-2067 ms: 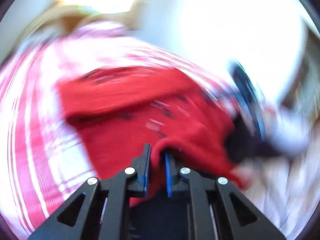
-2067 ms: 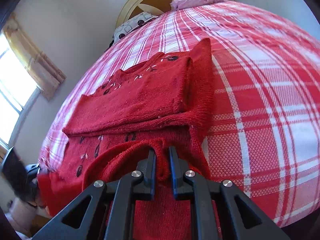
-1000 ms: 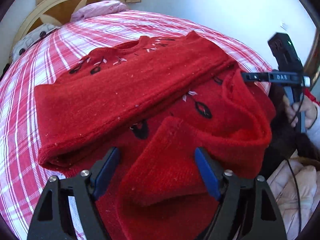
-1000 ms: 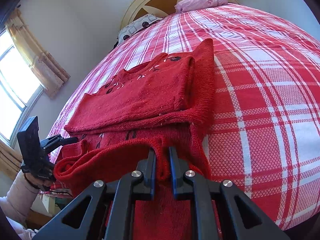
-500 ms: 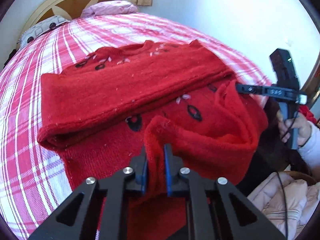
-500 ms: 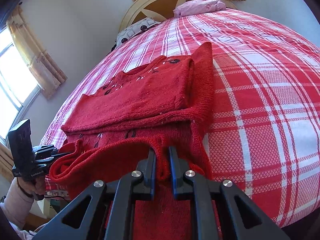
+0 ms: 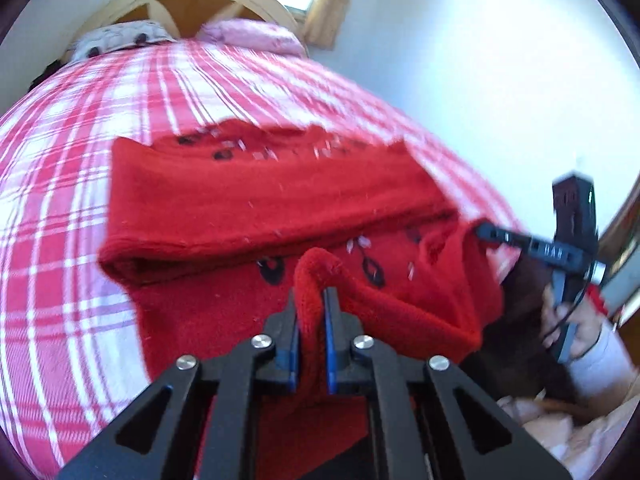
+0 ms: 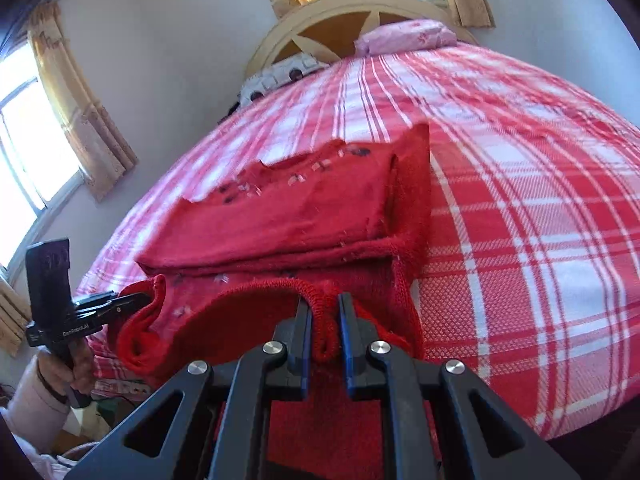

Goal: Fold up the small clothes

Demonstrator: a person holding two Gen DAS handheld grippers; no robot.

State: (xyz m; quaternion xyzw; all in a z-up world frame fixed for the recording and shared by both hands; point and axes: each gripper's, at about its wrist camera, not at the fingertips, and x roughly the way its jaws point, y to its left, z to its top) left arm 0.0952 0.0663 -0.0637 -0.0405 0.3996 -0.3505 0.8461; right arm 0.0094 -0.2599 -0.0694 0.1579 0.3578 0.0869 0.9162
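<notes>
A red knitted sweater with dark leaf motifs lies on the checked bed, its upper part folded into a flat band. In the left wrist view my left gripper has its jaws closing on a pinched ridge of the lower hem, and the pads press on the knit. My right gripper is shut on the hem at the other corner. Each gripper shows in the other's view, the right gripper and the left gripper, with the hem lifted between them.
The red and white plaid bed cover stretches far and right of the sweater. Pillows lie by the arched headboard. A curtained window is on the left wall. A hand holds the right gripper's handle at the bed edge.
The left gripper went from wide open around the hem to closed on it. Both grippers have risen a little, lifting the hem off the bed.
</notes>
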